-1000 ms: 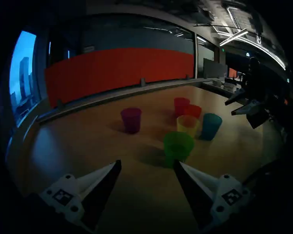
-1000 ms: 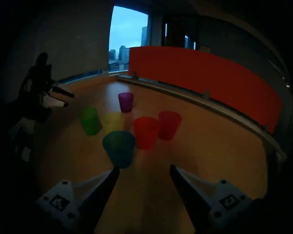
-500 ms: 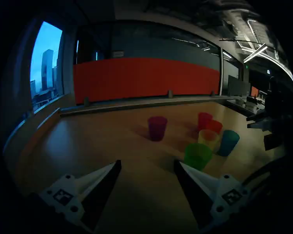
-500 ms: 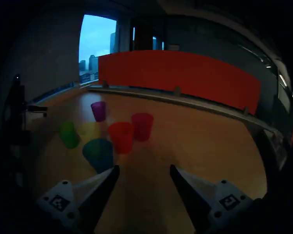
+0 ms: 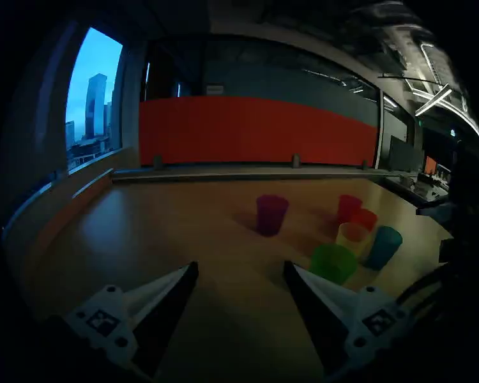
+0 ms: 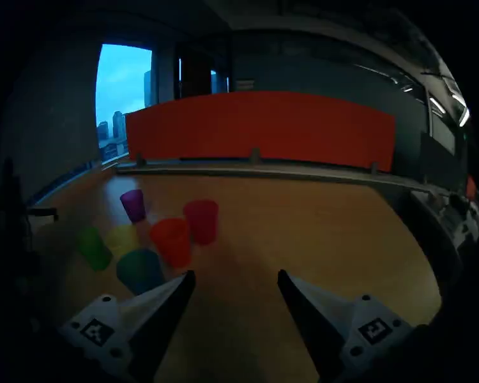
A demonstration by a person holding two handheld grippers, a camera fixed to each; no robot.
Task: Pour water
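Left tool (image 5: 239,281) and right tool (image 6: 233,287) gape empty. Green cup (image 5: 333,263) stands upright just right of the left tool; teal cup (image 6: 139,270) just left of the right tool.

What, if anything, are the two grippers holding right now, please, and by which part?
Nothing: the left gripper and right gripper both have open jaws, with only the table between them.

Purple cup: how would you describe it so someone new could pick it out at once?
On the wooden table, in front of the long red partition, stand six plastic cups. In the left gripper view, the purple cup stands alone, left of the cluster of five cups. It is the only purple one and touches no neighbour.
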